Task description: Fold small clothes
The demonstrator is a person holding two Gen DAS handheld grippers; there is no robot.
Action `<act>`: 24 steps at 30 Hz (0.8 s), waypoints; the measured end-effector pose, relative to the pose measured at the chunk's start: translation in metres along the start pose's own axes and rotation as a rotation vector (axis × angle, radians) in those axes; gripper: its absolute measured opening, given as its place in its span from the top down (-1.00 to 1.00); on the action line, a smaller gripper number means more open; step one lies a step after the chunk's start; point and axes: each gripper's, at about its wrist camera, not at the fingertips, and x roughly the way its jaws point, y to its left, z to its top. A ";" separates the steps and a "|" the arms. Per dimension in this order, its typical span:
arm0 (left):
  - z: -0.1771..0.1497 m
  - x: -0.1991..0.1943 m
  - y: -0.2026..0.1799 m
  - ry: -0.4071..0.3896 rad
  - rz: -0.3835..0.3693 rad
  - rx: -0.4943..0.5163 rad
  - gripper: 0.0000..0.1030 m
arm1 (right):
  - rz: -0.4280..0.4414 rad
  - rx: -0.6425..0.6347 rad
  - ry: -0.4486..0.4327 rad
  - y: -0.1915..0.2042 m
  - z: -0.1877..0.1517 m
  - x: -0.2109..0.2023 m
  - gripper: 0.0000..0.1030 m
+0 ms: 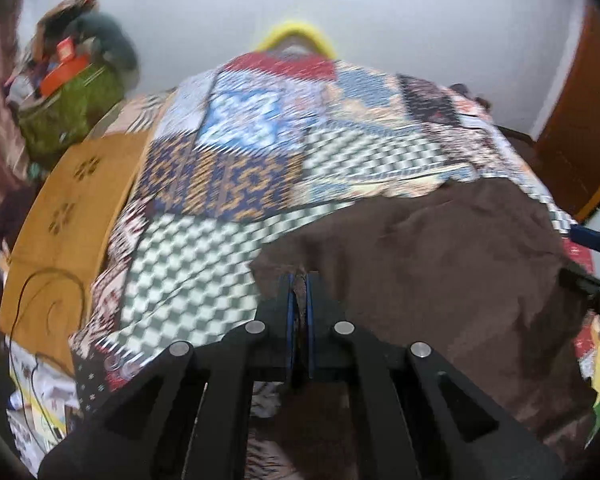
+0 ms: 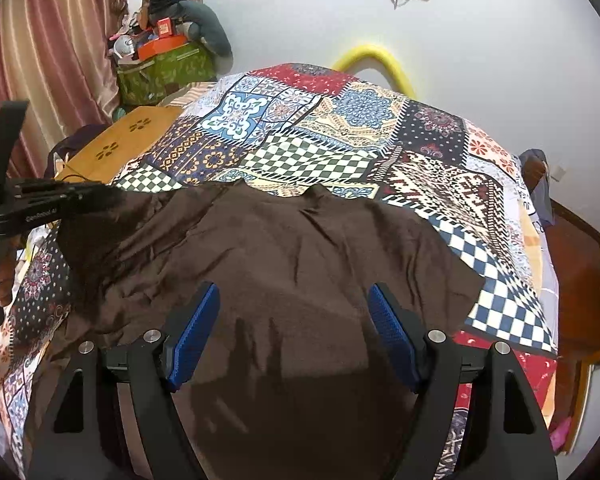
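Note:
A dark brown garment (image 2: 300, 248) lies spread on a patchwork bedspread (image 2: 320, 132). In the left wrist view my left gripper (image 1: 300, 284) is shut on a fold of the brown garment (image 1: 440, 248) at its left edge, with cloth pinched between the blue pads. The picture there is blurred by motion. From the right wrist view, the left gripper (image 2: 100, 196) shows at the garment's lifted left corner. My right gripper (image 2: 294, 320) hovers over the near middle of the garment, jaws wide apart and nothing between the blue pads (image 2: 196, 332).
A wooden board (image 2: 120, 144) with flower cut-outs lies left of the bed. Behind it stands a green bag (image 2: 164, 72) piled with clutter beside a pink curtain (image 2: 48, 60). A yellow tube (image 2: 376, 60) arches behind the bed. A wooden door (image 2: 588, 280) is at the right.

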 end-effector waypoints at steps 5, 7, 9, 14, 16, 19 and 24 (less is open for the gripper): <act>0.009 0.004 -0.043 0.003 -0.057 0.064 0.92 | -0.003 0.020 -0.007 -0.014 -0.005 -0.005 -0.43; 0.008 0.011 -0.055 0.021 -0.089 0.065 0.92 | -0.009 0.026 -0.007 -0.018 -0.009 -0.007 -0.43; 0.007 0.020 -0.065 0.062 -0.134 0.058 0.92 | -0.015 0.033 -0.006 -0.023 -0.012 -0.009 -0.43; 0.005 0.034 -0.080 0.169 -0.190 0.067 0.86 | -0.030 0.058 -0.007 -0.038 -0.019 -0.016 -0.43; 0.009 0.023 -0.077 0.158 -0.186 0.070 0.52 | -0.037 0.067 -0.007 -0.043 -0.022 -0.019 -0.43; 0.017 -0.004 -0.059 0.070 -0.152 0.038 0.05 | -0.050 0.074 -0.009 -0.052 -0.024 -0.023 -0.43; 0.019 -0.016 -0.033 0.024 -0.007 0.028 0.02 | -0.067 0.105 -0.017 -0.069 -0.026 -0.028 -0.43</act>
